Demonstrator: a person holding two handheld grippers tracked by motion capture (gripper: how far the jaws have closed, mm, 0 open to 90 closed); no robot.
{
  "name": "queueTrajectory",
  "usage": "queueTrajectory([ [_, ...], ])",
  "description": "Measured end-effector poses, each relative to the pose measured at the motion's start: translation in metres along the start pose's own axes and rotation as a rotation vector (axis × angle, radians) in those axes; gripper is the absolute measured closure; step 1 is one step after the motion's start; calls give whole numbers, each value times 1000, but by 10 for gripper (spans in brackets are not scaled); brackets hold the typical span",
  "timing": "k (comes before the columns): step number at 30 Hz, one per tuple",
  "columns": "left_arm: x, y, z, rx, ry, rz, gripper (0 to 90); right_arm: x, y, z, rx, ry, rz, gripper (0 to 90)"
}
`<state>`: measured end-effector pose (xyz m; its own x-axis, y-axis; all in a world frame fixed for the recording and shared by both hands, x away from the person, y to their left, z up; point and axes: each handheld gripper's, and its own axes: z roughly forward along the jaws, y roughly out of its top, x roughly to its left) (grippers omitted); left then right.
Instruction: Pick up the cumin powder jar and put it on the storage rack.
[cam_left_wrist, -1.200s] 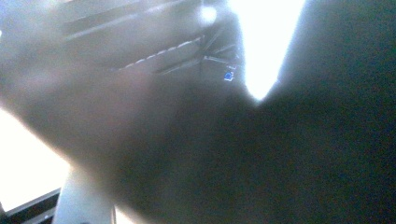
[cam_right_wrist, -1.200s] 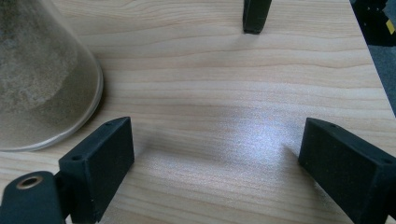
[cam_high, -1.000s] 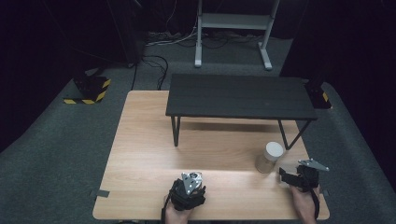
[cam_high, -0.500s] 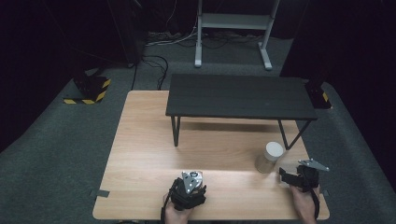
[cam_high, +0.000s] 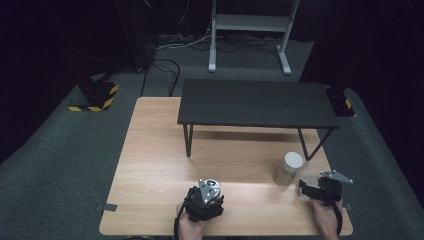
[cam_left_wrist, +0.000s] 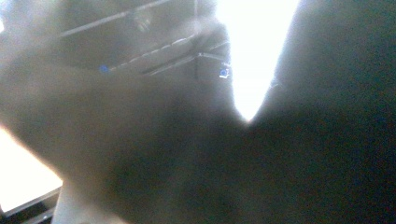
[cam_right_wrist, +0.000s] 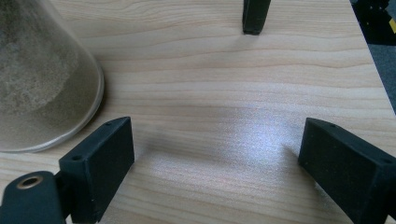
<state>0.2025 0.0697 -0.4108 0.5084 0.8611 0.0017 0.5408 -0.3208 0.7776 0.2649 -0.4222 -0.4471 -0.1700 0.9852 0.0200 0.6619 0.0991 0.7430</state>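
1. From the high view I see a light wooden table (cam_high: 150, 165) with a low black bench (cam_high: 255, 102) standing on its far half, on thin black legs.

2. The thing nearest my grippers is a jar (cam_high: 288, 168) with a pale lid and a sandy filling. It stands upright on the wood near the right front corner, just in front of the bench's right leg.

3. My right gripper (cam_high: 309, 190) sits at the table's right front edge, held in a hand (cam_high: 327, 217) that comes in from the bottom. Its nose points left, toward the jar, and stops just short of it.

4. In the right gripper view the two black jaws stand well apart with bare wood between them (nothing is caught there). So that claw is open and empty. The jar (cam_right_wrist: 42, 79) fills the upper left corner of this view, just beyond the left jaw and not touching it, as far as I can tell. A black bench leg (cam_right_wrist: 256, 16) stands on the wood farther off.

5. My left gripper (cam_high: 204, 200) is at the front edge near the middle, well apart from the jar, with its grey plate on top.

6. The left gripper view is badly blurred (dark shapes and a bright wedge of glare). I read the jaws there as drawn together, and I can make out nothing between them.
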Motion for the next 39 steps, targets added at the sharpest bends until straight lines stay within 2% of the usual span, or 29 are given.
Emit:
queueTrajectory([
  [3, 1, 9, -1, 6, -4, 9, 309, 0, 0, 0, -1, 1, 2, 98],
  [11, 9, 30, -5, 9, -30, -3, 308, -1, 0, 0, -1, 3, 3, 98],
  [14, 11, 39, -7, 12, -38, 11, 309, -1, 0, 0, -1, 3, 4, 99],
  [18, 13, 53, -9, 3, -49, 39, 308, -1, 0, 0, -2, 4, 7, 99],
  [28, 26, 78, -11, -22, -91, 40, 309, -2, -1, 0, -5, 9, 11, 100],
  [34, 32, 104, -13, -19, -112, 105, 308, -3, -1, -1, -6, 10, 13, 101],
  [39, 42, 127, -16, -40, -139, 127, 308, -4, -1, -1, -7, 12, 16, 101],
])
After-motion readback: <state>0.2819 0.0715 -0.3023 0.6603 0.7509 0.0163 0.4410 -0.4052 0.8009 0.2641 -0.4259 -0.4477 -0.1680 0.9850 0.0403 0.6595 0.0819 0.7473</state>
